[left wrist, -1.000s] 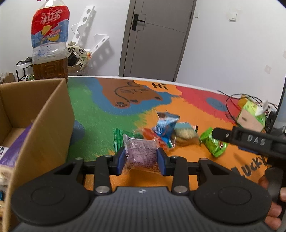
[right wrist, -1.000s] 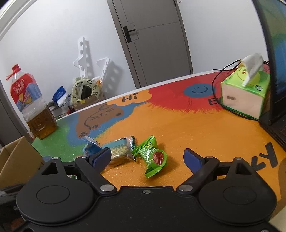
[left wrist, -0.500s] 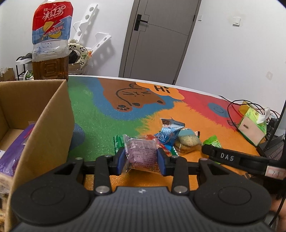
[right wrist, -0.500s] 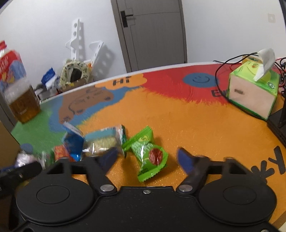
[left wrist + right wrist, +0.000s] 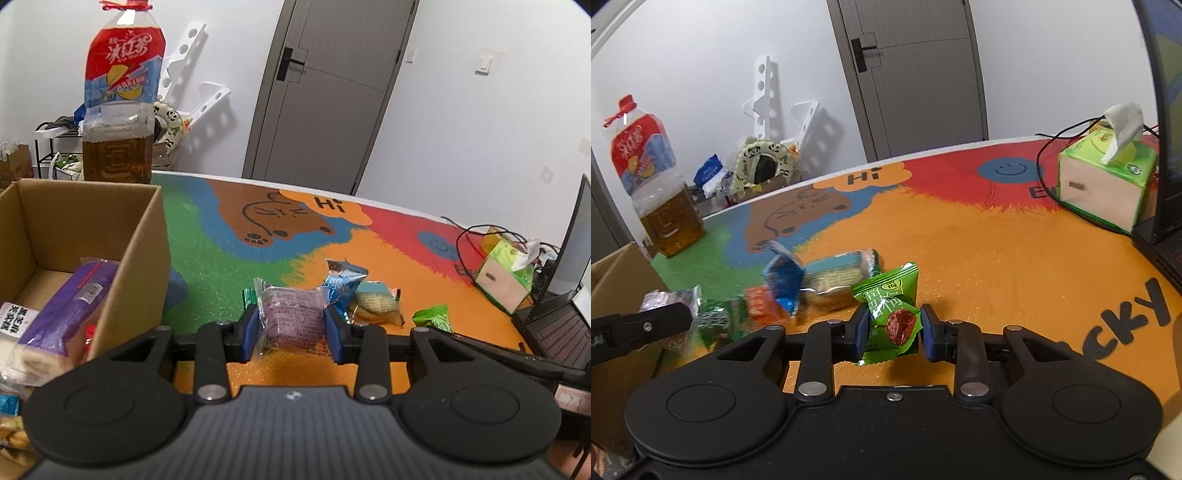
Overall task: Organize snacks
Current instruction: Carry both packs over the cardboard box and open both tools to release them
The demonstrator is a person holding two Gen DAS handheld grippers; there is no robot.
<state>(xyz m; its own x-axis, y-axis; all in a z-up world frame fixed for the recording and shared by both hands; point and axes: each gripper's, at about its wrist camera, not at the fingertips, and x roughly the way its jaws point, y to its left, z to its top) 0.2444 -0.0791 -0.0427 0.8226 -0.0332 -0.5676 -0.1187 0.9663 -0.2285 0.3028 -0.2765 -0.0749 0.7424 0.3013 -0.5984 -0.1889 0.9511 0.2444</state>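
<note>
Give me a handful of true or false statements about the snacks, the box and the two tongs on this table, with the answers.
1. The left tongs grip a clear packet with a purple snack. True.
2. The green packet lies untouched, far from the right tongs. False: it sits between their pads, which have just been closing on it.
3. The cardboard box is empty. False: a purple-wrapped package and other items are inside.
4. The tea bottle stands upright behind the box. True.
5. The tissue box sits in the middle of the snack pile. False: it stands apart, beside the laptop.
</note>
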